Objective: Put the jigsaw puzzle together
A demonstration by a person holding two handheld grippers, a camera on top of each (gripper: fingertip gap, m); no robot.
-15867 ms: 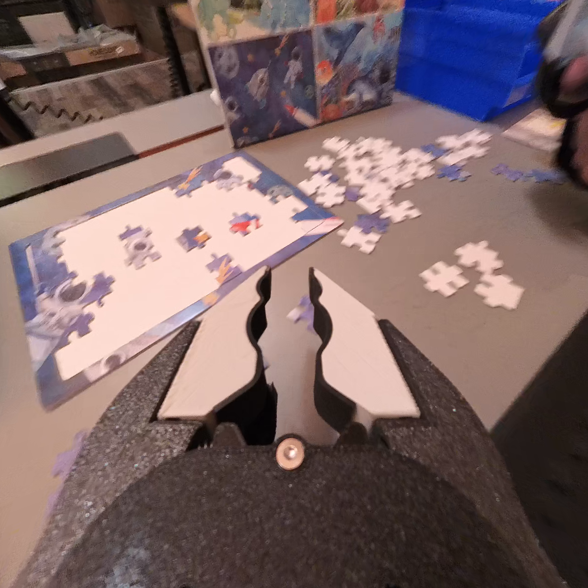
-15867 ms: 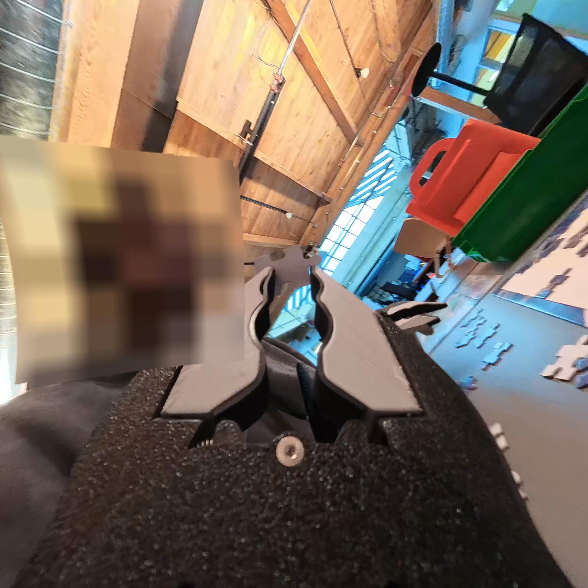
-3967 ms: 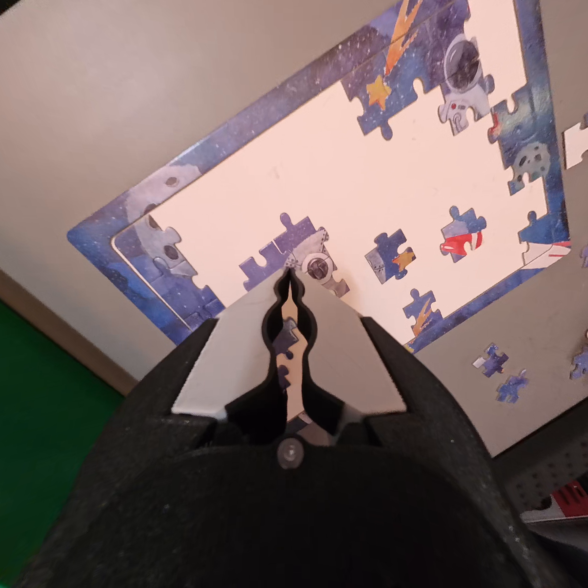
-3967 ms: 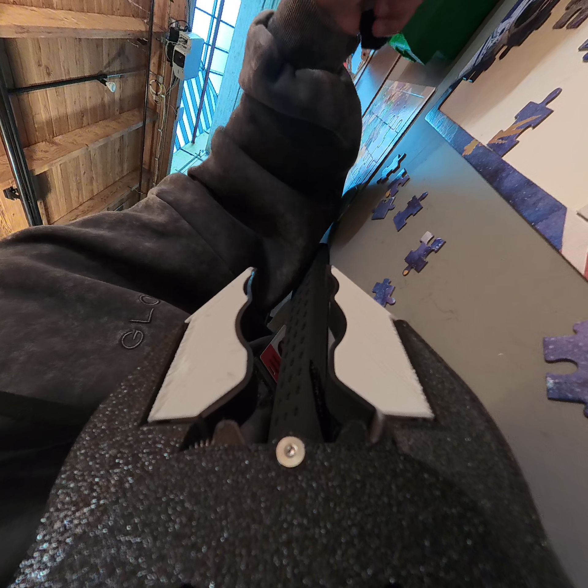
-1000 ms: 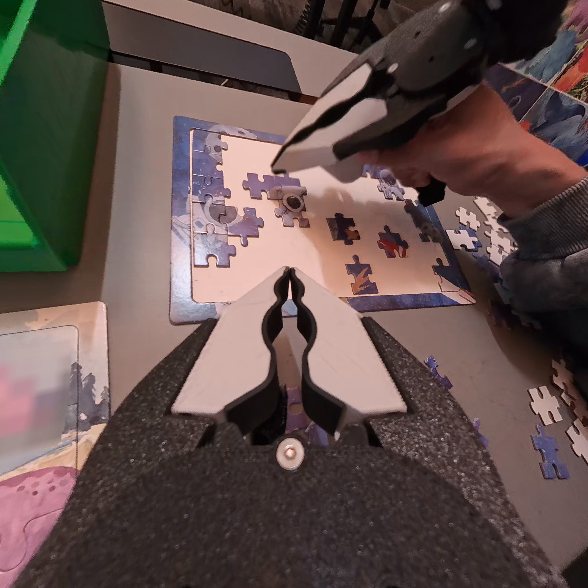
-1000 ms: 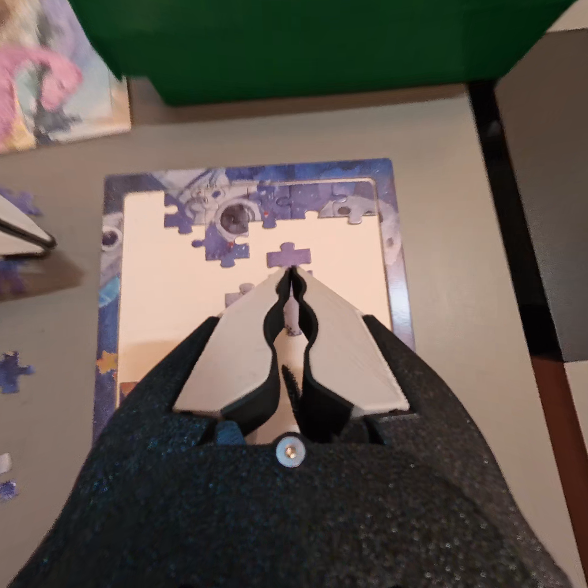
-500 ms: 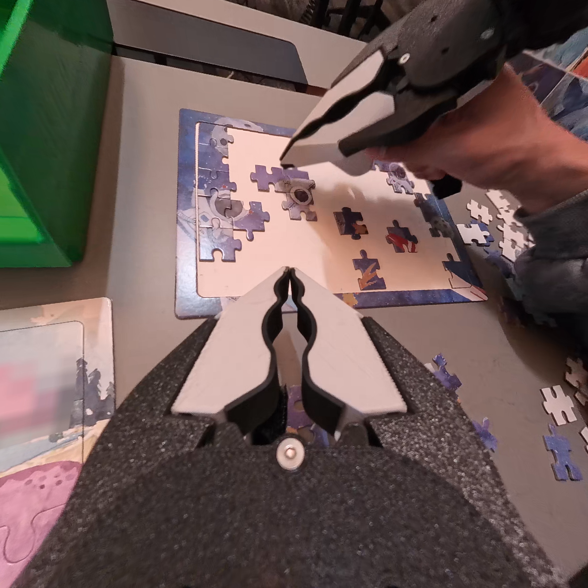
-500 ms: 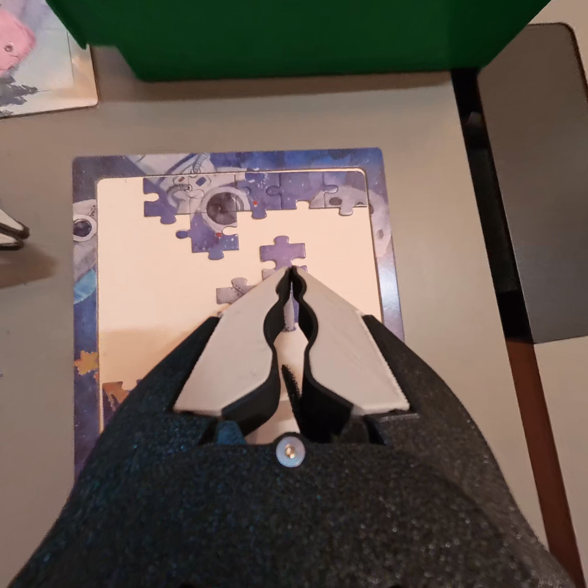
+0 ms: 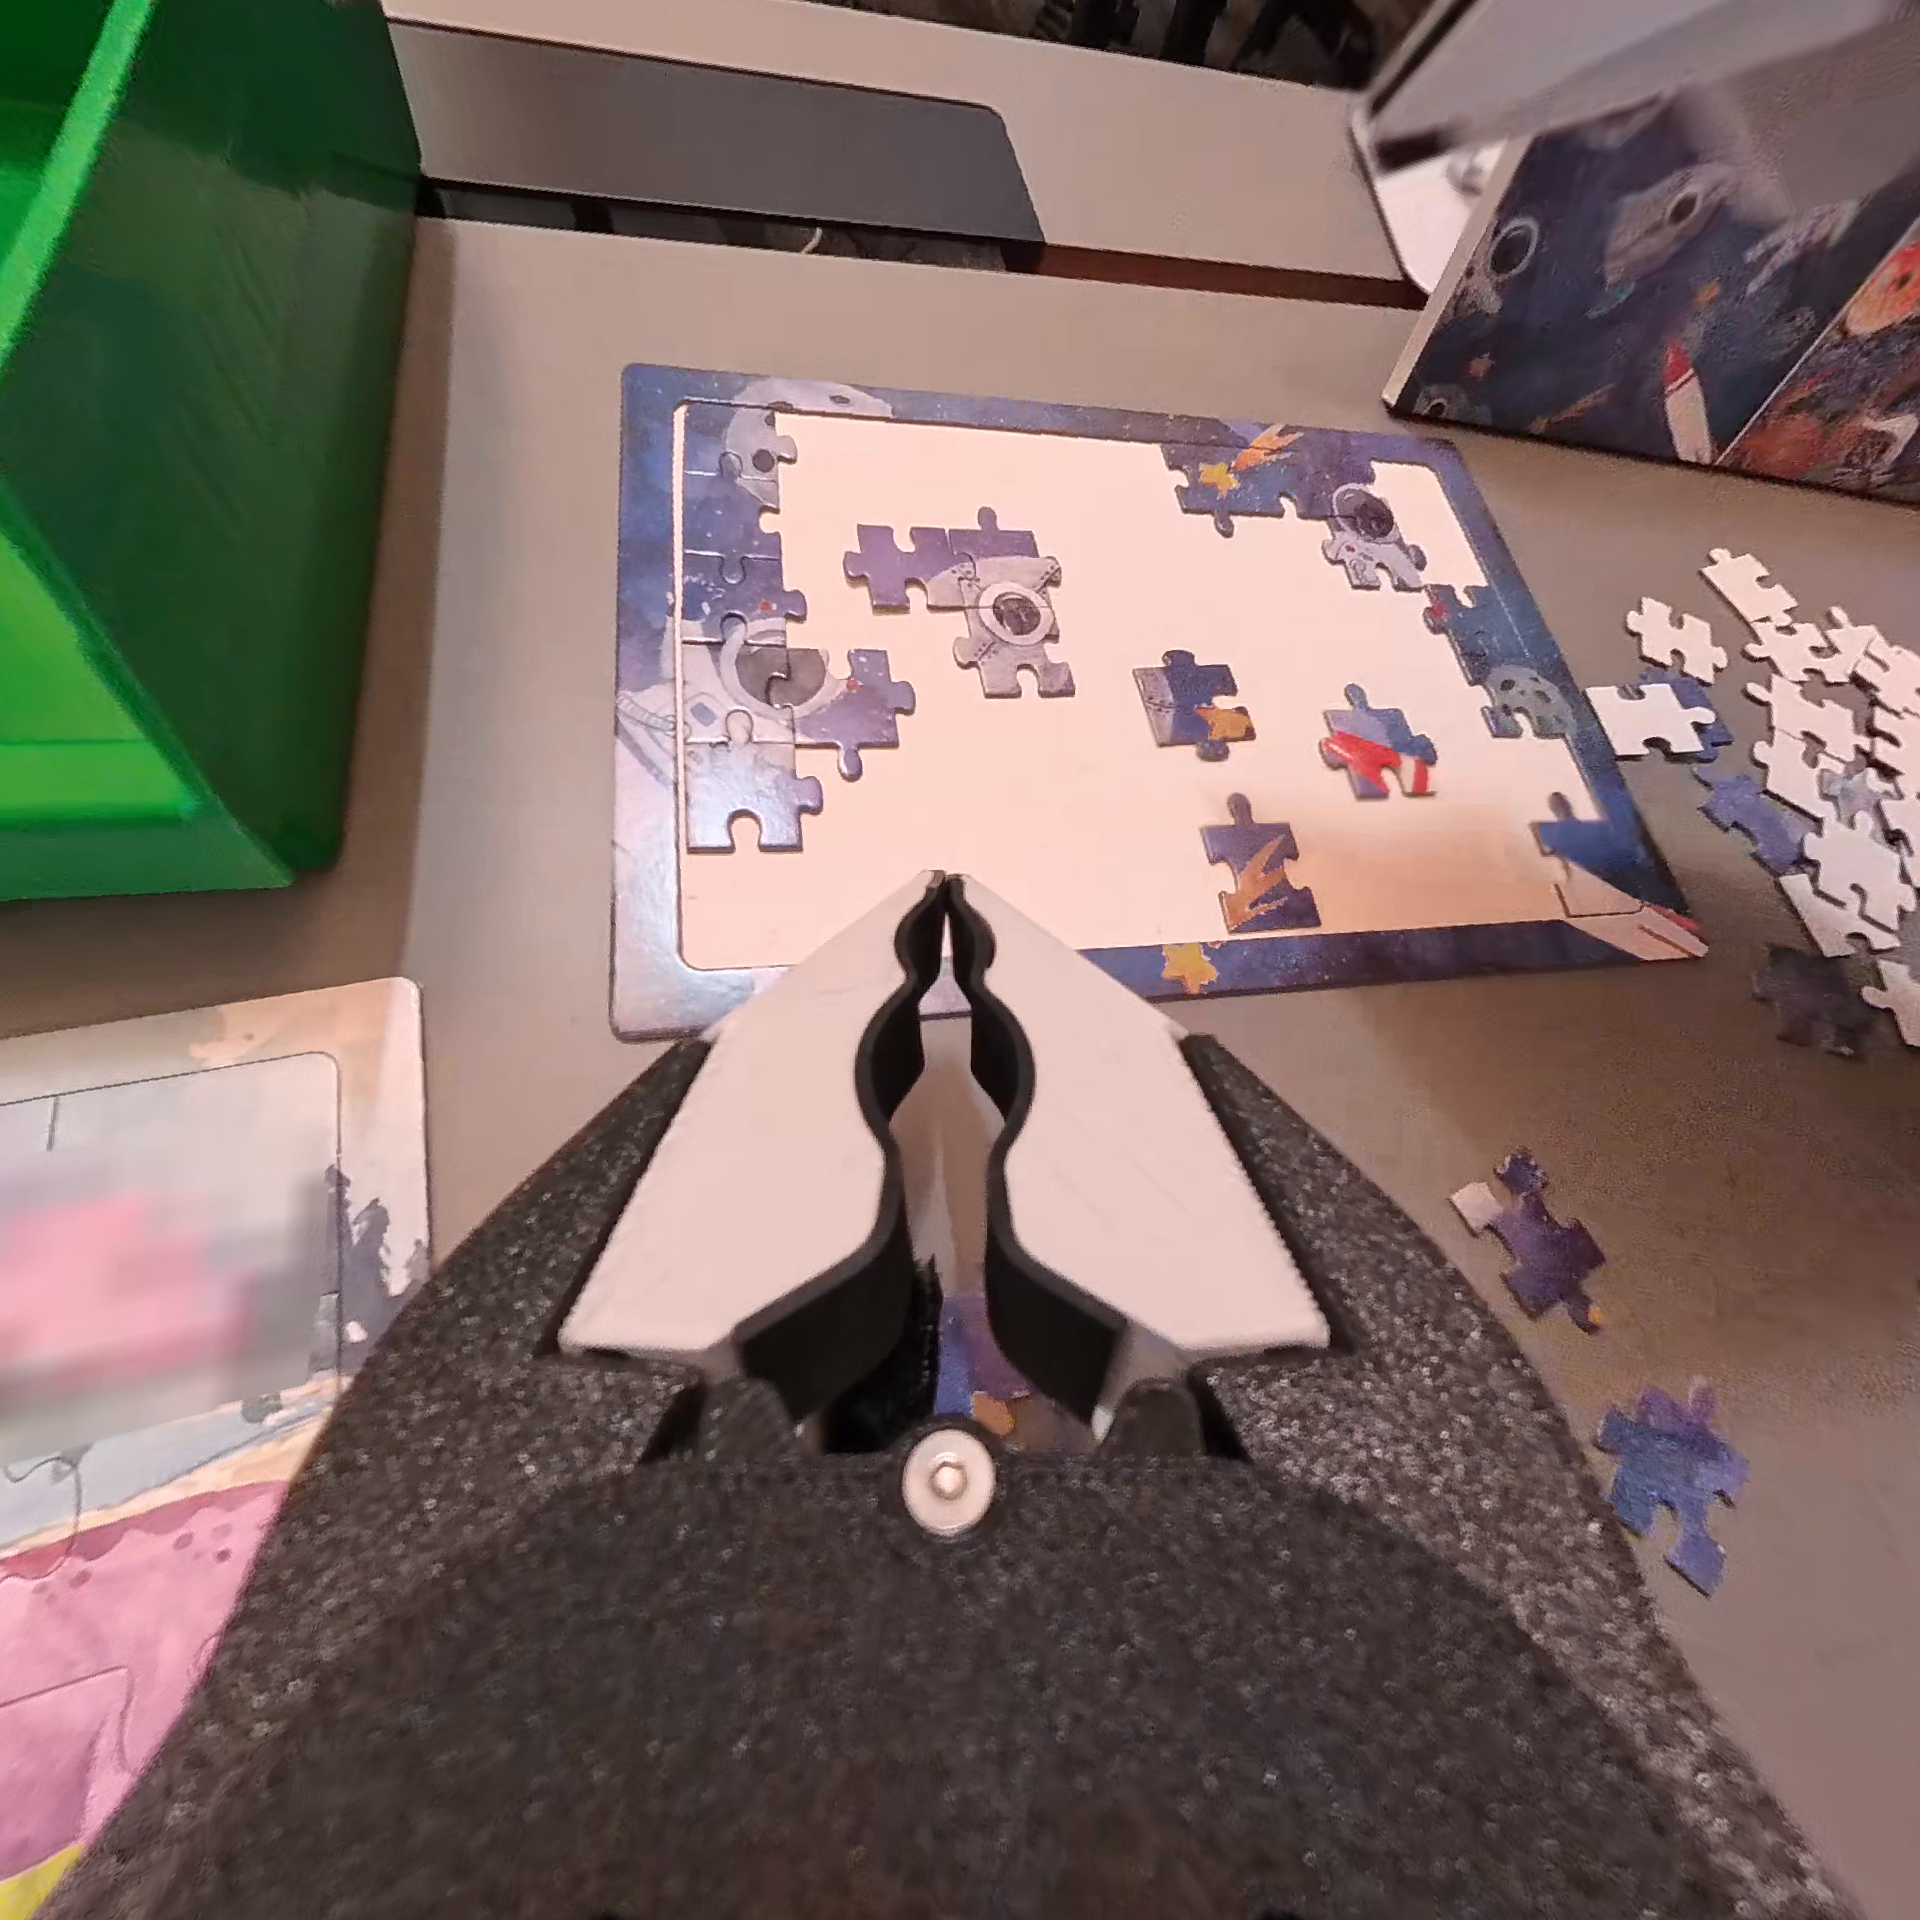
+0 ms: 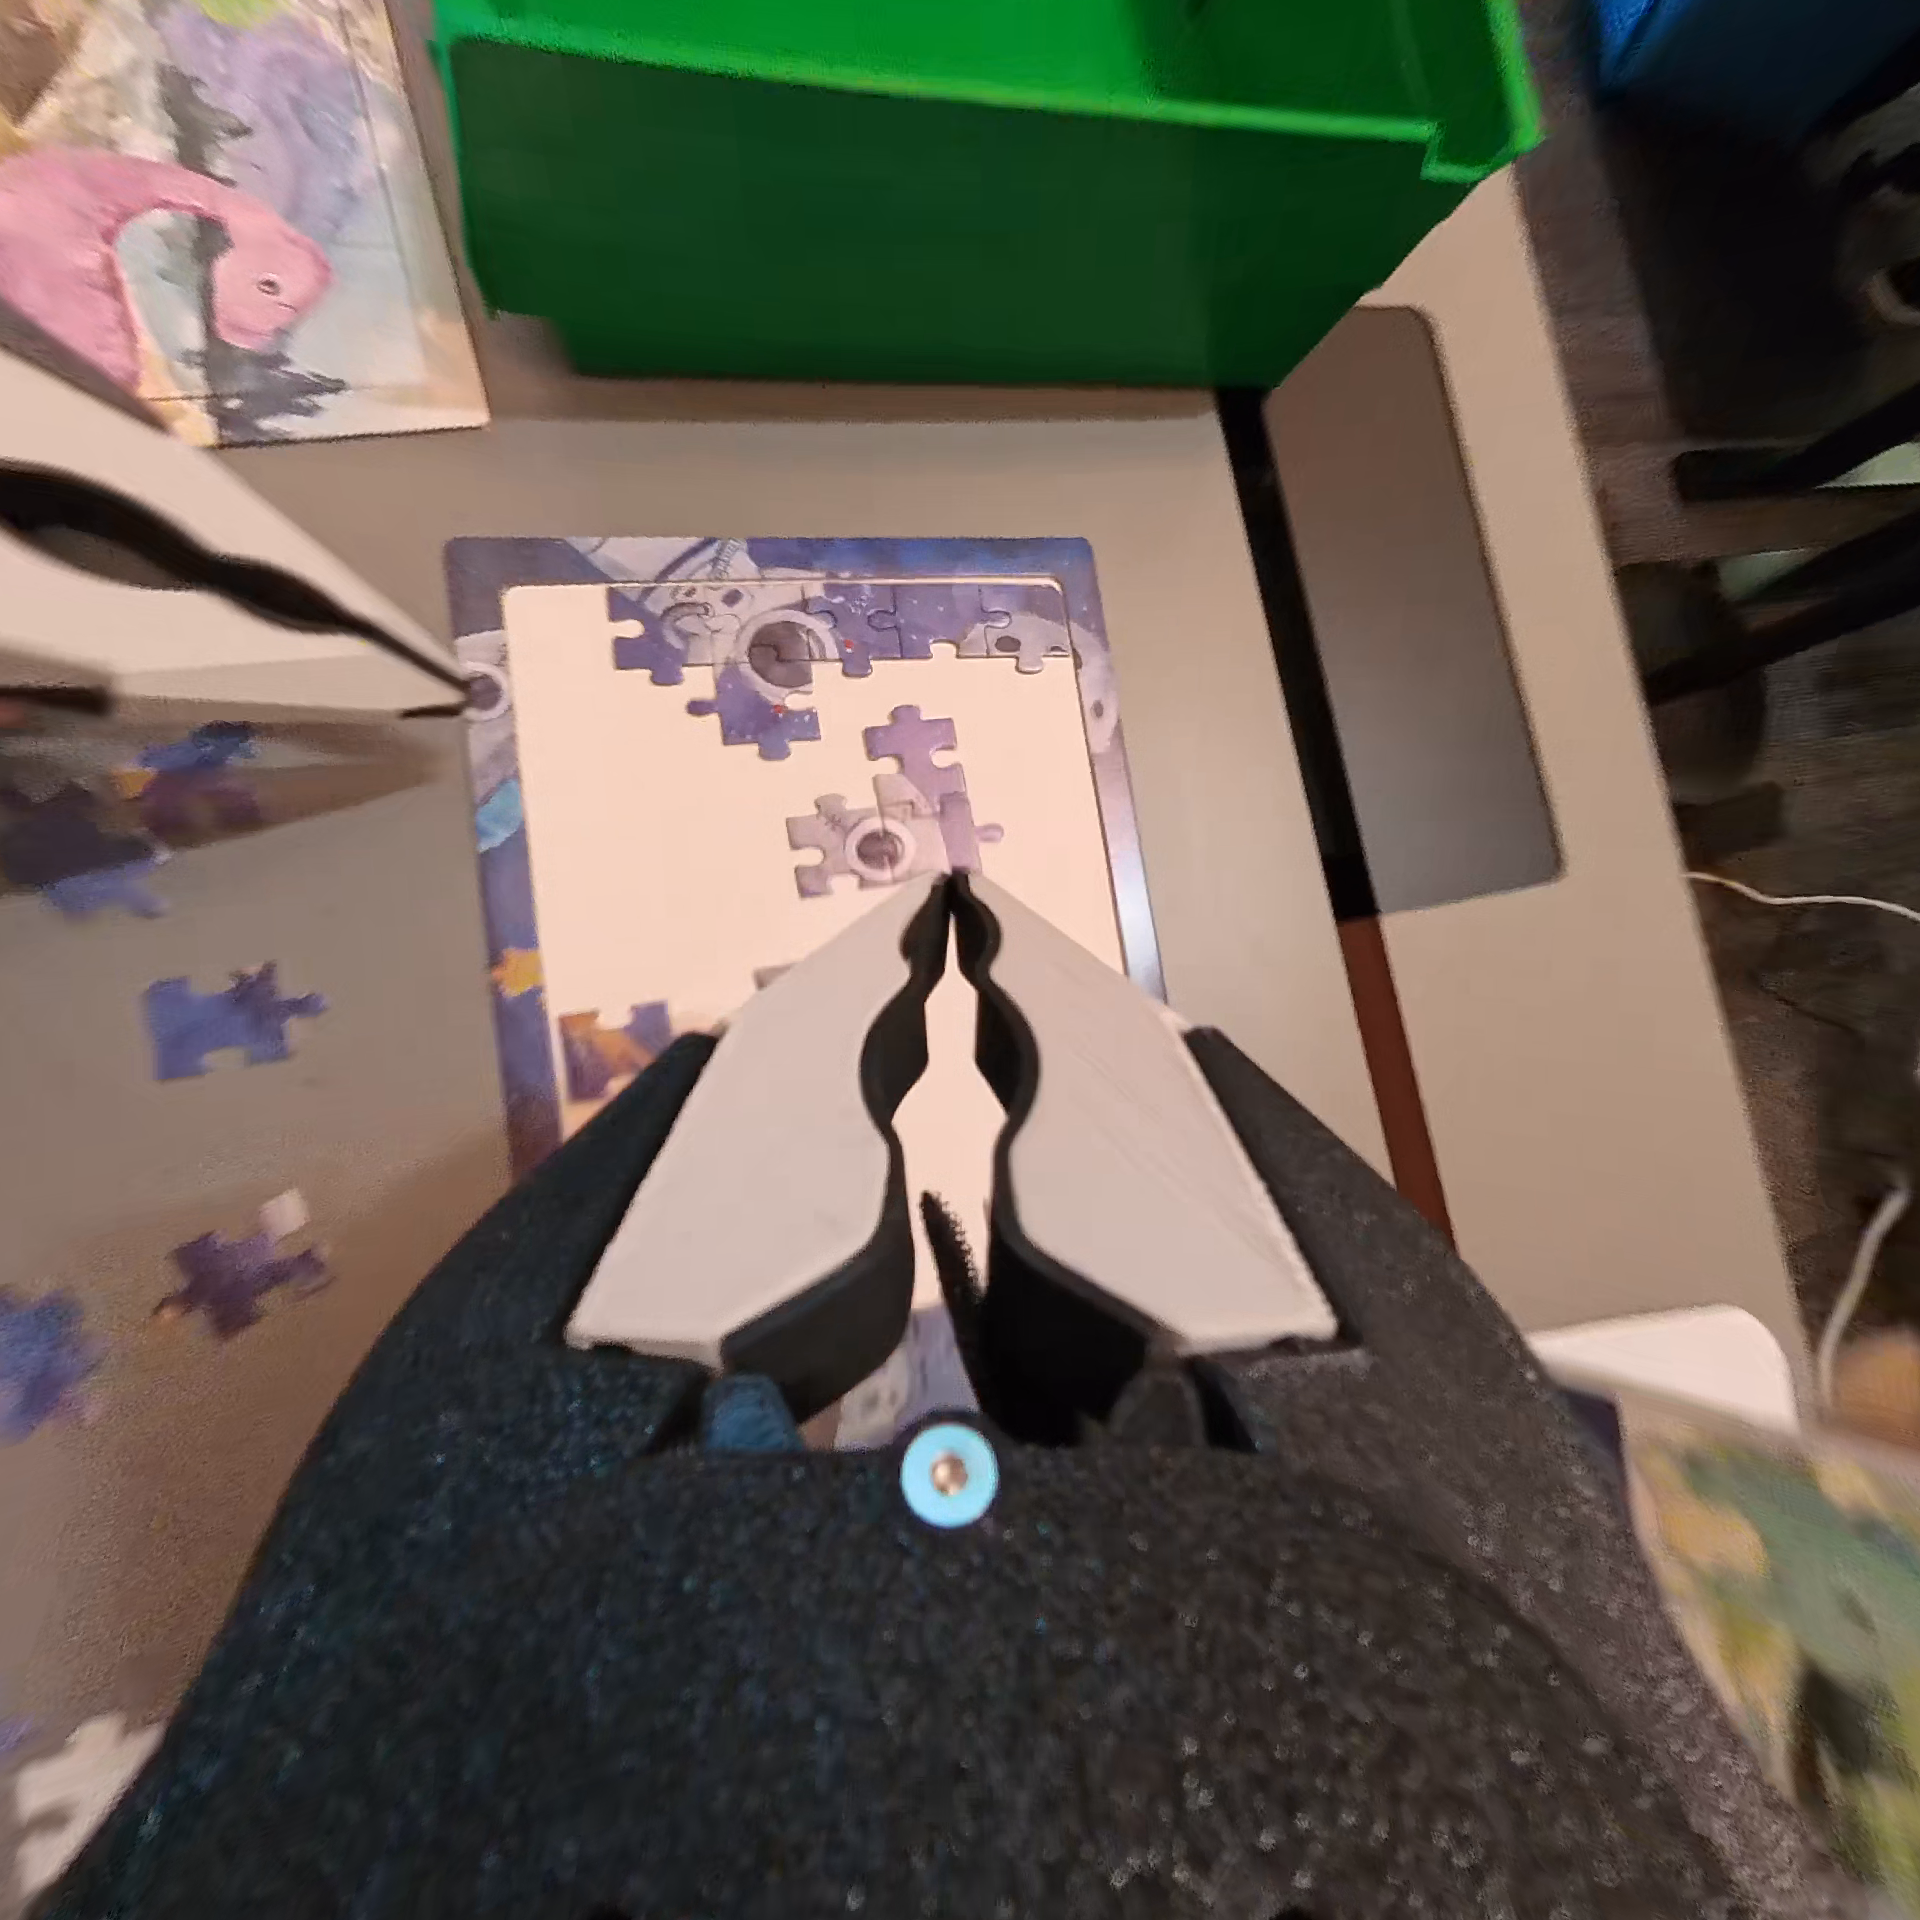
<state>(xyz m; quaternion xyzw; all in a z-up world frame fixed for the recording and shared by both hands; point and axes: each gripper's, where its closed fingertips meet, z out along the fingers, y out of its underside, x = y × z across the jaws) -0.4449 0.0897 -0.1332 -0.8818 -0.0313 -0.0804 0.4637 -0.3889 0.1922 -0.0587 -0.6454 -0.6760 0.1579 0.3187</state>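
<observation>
The puzzle board (image 9: 646, 644) has a blue frame and a cream floor, and lies mid-table. Joined pieces fill its left column (image 9: 738, 675) and far right corner (image 9: 1309, 509). A three-piece astronaut cluster (image 9: 982, 608) and three single pieces (image 9: 1193, 698) lie loose on the floor. My left gripper (image 9: 943, 881) is shut and empty, hovering at the board's near edge. My right gripper (image 10: 954, 881) is shut with nothing between its tips, above the board just short of the cluster (image 10: 883, 831). The left gripper (image 10: 457, 701) also shows at the board's corner in the right wrist view.
A green bin (image 9: 156, 468) stands left of the board. A second puzzle (image 9: 156, 1247) lies at the near left. A pile of loose pieces (image 9: 1829, 727) lies right of the board, with stray pieces (image 9: 1538, 1242) nearer. A picture box (image 9: 1714, 281) stands far right. The table edge (image 10: 1361, 914) runs beside the board. The left gripper's tips are roughly 15 cm from the right gripper's.
The right gripper has lifted back from over the board and left most of the left wrist view, uncovering the astronaut cluster. Both grippers stay shut. The left gripper has barely moved.
</observation>
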